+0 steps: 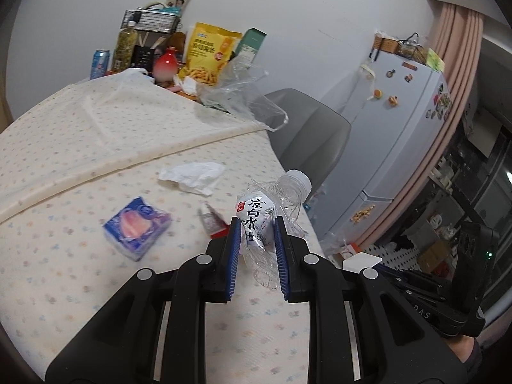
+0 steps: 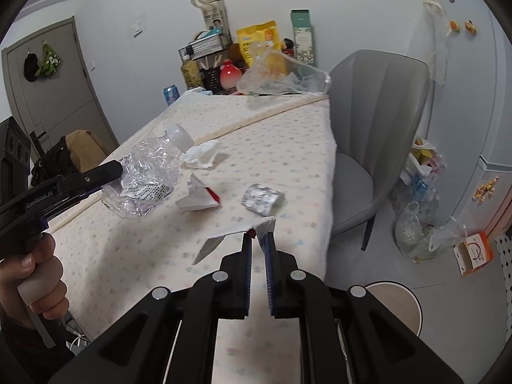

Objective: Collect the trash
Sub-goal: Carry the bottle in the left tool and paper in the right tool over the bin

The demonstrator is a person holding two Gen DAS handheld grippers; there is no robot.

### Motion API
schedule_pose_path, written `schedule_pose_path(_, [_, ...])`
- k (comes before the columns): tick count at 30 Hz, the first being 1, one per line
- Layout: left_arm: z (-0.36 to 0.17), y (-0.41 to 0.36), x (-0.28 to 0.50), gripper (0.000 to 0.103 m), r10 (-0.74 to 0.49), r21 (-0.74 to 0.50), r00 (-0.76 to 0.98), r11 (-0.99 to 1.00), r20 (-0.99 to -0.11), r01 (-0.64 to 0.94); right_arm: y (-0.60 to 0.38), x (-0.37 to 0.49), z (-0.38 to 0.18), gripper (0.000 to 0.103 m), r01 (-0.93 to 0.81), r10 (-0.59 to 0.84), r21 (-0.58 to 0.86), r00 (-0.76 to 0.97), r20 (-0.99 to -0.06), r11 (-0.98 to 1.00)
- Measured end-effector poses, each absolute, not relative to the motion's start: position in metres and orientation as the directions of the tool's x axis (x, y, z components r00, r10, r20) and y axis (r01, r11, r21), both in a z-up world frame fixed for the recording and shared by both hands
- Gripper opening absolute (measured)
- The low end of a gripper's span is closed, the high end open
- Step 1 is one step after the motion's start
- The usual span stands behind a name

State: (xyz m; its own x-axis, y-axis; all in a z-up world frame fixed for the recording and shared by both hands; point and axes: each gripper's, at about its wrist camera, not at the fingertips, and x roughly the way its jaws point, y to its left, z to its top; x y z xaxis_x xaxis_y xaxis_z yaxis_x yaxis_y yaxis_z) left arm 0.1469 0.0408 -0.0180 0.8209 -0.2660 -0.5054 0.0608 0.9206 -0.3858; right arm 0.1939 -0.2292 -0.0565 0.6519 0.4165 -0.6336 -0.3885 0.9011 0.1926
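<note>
My left gripper (image 1: pixel 256 224) is shut on a crushed clear water bottle (image 1: pixel 265 211) with a white label and cap, held above the table; the bottle also shows in the right wrist view (image 2: pixel 147 176). My right gripper (image 2: pixel 258 235) is shut on a white folded paper wrapper (image 2: pixel 230 235) and holds it over the table's near right part. On the tablecloth lie a crumpled white tissue (image 2: pixel 200 153), a folded white-and-red carton piece (image 2: pixel 198 196), a silver foil blister pack (image 2: pixel 262 198) and a purple tissue packet (image 1: pixel 137 227).
The table (image 2: pixel 288 147) has a dotted cloth. At its far end stand snack bags, bottles, a can (image 2: pixel 170 93) and a clear plastic bag (image 2: pixel 281 76). A grey chair (image 2: pixel 377 121) stands to the right. Bags of trash (image 2: pixel 416 211) and a round stool (image 2: pixel 396 304) are on the floor.
</note>
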Motion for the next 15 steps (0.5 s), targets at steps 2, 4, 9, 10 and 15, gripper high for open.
schedule_pose_path(2, [-0.018,0.029,0.152,0.021,-0.281,-0.382,0.814,0.921,-0.508,0.08,-0.242,0.193,-0.056,0.009,-0.367,0.405,0.198,0.663,-0.629,0.909])
schedule_pose_path(4, [-0.017,0.017,0.157,0.021,-0.295,-0.375,0.808,0.922,-0.51,0.1,-0.254,0.192,-0.057,0.009,-0.345,0.394,0.206,0.672,-0.627,0.916])
schedule_pose_path(9, [-0.015,-0.011,0.167,0.021,-0.325,-0.36,0.791,0.922,-0.518,0.143,-0.286,0.193,-0.063,0.009,-0.288,0.366,0.228,0.69,-0.625,0.93])
schedule_pose_path(10, [-0.015,-0.015,0.168,0.021,-0.33,-0.358,0.789,0.922,-0.519,0.149,-0.291,0.192,-0.065,0.009,-0.278,0.361,0.231,0.692,-0.625,0.932])
schedule_pose_path(15, [-0.018,-0.046,0.18,0.021,-0.364,-0.344,0.763,0.918,-0.534,0.197,-0.32,0.194,-0.074,0.009,-0.216,0.325,0.246,0.703,-0.632,0.945])
